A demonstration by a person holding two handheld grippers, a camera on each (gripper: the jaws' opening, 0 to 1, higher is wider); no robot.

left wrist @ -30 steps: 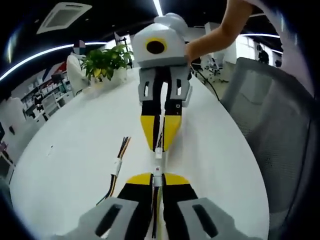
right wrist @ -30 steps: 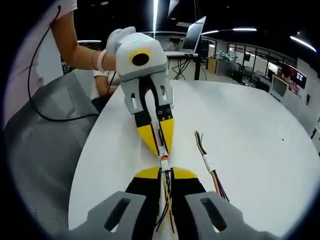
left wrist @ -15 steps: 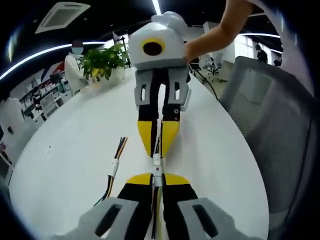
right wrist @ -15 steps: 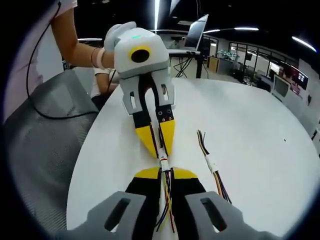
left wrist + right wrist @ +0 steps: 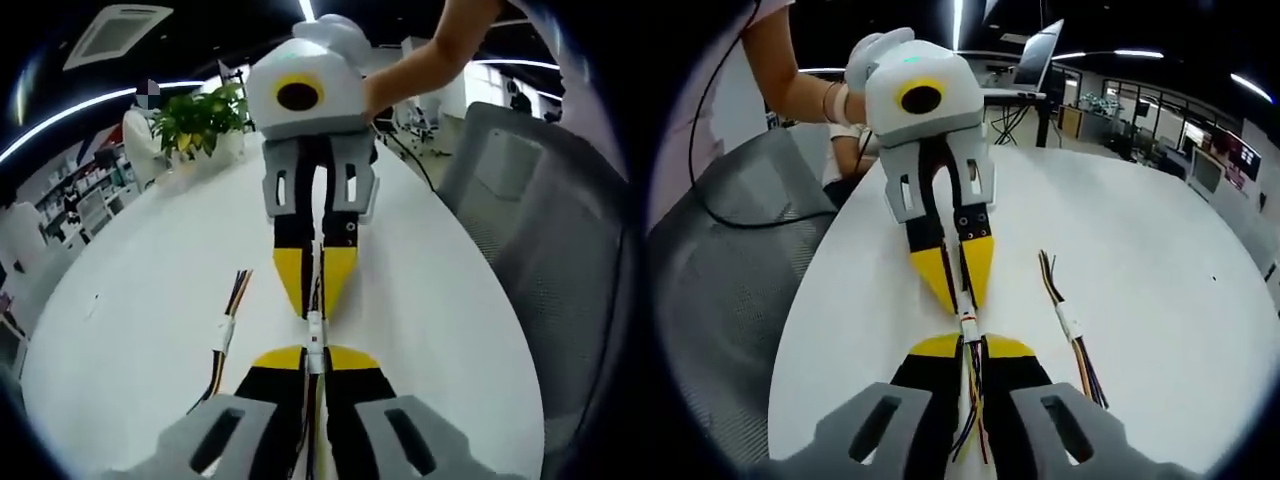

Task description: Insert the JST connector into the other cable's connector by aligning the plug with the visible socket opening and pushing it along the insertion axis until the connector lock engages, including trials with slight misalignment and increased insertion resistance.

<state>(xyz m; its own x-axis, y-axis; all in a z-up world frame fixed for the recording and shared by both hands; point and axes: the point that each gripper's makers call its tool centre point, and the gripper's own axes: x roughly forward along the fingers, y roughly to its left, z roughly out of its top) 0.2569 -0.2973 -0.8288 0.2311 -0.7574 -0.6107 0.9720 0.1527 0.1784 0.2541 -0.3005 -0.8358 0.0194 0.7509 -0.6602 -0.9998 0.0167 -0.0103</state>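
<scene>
Both grippers (image 5: pixel 315 352) (image 5: pixel 970 344) clamp connectors (image 5: pixel 315 328); plant (image 5: pixel 198 120) left view, laptop (image 5: pixel 1042 65) right.

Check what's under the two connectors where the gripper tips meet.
Bare white table lies under the joined connectors, pinched between the left gripper and right gripper. The jaws cover the mating seam, so lock engagement can't be seen. A spare cable lies alongside.

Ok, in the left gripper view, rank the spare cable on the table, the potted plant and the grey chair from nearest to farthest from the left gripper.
1. Spare cable, lying on the table just left of the left gripper.
2. Grey chair, off the table's right edge.
3. Potted plant, at the far left end of the table.
</scene>
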